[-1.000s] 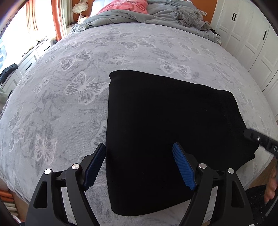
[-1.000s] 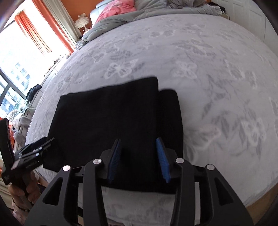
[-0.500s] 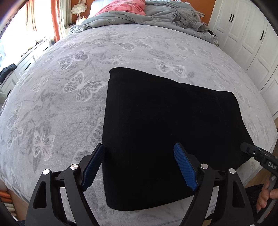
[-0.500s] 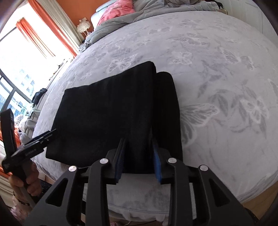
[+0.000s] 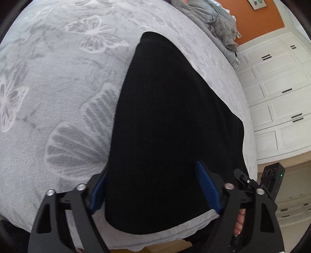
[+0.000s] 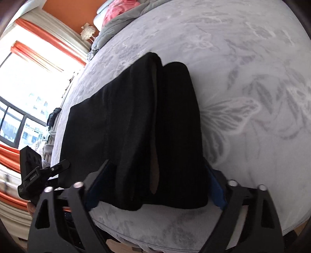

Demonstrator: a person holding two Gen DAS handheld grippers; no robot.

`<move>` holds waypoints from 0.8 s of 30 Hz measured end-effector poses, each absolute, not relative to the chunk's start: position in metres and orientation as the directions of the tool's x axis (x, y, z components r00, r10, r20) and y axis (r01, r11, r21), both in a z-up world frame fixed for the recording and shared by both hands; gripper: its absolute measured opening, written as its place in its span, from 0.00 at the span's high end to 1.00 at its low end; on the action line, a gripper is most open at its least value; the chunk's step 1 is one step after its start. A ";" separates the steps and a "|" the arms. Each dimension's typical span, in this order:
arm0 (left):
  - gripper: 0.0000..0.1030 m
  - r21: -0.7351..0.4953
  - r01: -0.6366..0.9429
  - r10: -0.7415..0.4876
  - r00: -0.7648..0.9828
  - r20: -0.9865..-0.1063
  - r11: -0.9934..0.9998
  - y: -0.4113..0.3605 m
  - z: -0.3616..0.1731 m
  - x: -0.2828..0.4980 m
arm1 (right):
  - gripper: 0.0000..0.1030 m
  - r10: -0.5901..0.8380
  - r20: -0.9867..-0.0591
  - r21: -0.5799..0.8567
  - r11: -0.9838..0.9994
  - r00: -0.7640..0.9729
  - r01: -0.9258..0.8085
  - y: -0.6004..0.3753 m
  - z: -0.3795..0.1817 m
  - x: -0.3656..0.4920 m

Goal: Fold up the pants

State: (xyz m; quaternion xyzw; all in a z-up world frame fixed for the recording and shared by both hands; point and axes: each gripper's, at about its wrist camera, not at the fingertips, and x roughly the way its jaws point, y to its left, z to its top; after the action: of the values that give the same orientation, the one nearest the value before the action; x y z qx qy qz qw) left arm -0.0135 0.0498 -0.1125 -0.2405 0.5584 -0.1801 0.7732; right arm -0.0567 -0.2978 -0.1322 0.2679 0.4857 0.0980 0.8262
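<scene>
The black pants (image 5: 171, 126) lie folded on the grey butterfly bedspread (image 5: 58, 87), near its front edge. My left gripper (image 5: 153, 186) is open, its blue-padded fingers (image 5: 207, 186) straddling the near left end of the pants. In the right wrist view the pants (image 6: 136, 126) show a thick folded end with a pale inner slit. My right gripper (image 6: 153, 186) is open wide, one finger on each side of that near right end, close to the bedspread (image 6: 252, 97).
White wardrobe doors (image 5: 278, 97) stand to the right of the bed. Crumpled grey bedding (image 5: 219, 21) and a pink pillow (image 6: 118, 9) lie at the far end. A window with orange curtains (image 6: 38, 44) is on the left. The bed's edge is just below both grippers.
Both grippers moved down and in close to the pants' near ends. The right gripper, narrow half a second ago, opened wide around the folded end. The left stayed open.
</scene>
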 end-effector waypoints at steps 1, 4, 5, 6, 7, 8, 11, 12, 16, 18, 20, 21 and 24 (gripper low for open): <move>0.48 -0.541 0.033 -0.521 0.324 -0.790 0.841 0.043 -0.110 -0.015 | 0.54 0.445 -0.736 0.560 0.824 0.510 0.089 -0.297 -0.130 -0.058; 0.71 -0.472 0.113 -0.476 0.383 -0.791 0.874 0.030 -0.089 -0.024 | 0.64 0.417 -0.722 0.529 0.847 0.553 0.053 -0.289 -0.105 -0.067; 0.73 -0.465 0.130 -0.475 0.405 -0.781 0.876 0.030 -0.080 -0.029 | 0.65 0.427 -0.703 0.540 0.841 0.568 0.035 -0.287 -0.096 -0.073; 0.73 -0.467 0.143 -0.482 0.413 -0.773 0.872 0.030 -0.070 -0.034 | 0.65 0.441 -0.686 0.547 0.837 0.578 0.011 -0.283 -0.086 -0.081; 0.74 -0.489 0.149 -0.504 0.409 -0.761 0.860 0.032 -0.063 -0.039 | 0.65 0.447 -0.679 0.538 0.843 0.582 -0.019 -0.279 -0.075 -0.090; 0.74 -0.508 0.149 -0.521 0.402 -0.753 0.848 0.037 -0.058 -0.047 | 0.65 0.451 -0.677 0.530 0.847 0.581 -0.041 -0.276 -0.069 -0.098; 0.72 -0.537 0.119 -0.540 0.368 -0.757 0.835 0.050 -0.059 -0.075 | 0.63 0.472 -0.707 0.537 0.843 0.527 -0.034 -0.275 -0.081 -0.115; 0.71 -0.539 0.099 -0.537 0.345 -0.770 0.837 0.052 -0.067 -0.080 | 0.61 0.451 -0.732 0.521 0.854 0.511 -0.008 -0.275 -0.092 -0.116; 0.38 -0.492 0.009 -0.472 0.300 -0.829 0.870 0.053 -0.106 -0.081 | 0.37 0.450 -0.746 0.562 0.821 0.491 0.102 -0.283 -0.135 -0.112; 0.35 -0.504 0.008 -0.480 0.319 -0.818 0.864 0.051 -0.108 -0.079 | 0.38 0.460 -0.734 0.577 0.810 0.500 0.101 -0.283 -0.135 -0.113; 0.47 -0.483 0.038 -0.466 0.340 -0.817 0.875 0.045 -0.104 -0.075 | 0.53 0.463 -0.720 0.578 0.812 0.516 0.078 -0.281 -0.130 -0.114; 0.54 -0.486 0.051 -0.471 0.351 -0.809 0.872 0.044 -0.102 -0.075 | 0.59 0.453 -0.721 0.568 0.820 0.524 0.072 -0.279 -0.126 -0.117; 0.71 -0.463 0.109 -0.465 0.395 -0.792 0.880 0.037 -0.081 -0.076 | 0.63 0.406 -0.716 0.517 0.855 0.567 0.040 -0.268 -0.104 -0.126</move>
State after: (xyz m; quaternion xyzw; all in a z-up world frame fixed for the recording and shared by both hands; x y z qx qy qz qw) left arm -0.0765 0.0370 -0.0806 -0.1710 0.5212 -0.1756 0.8175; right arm -0.1261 -0.2678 -0.1041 0.2466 0.4524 0.1075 0.8502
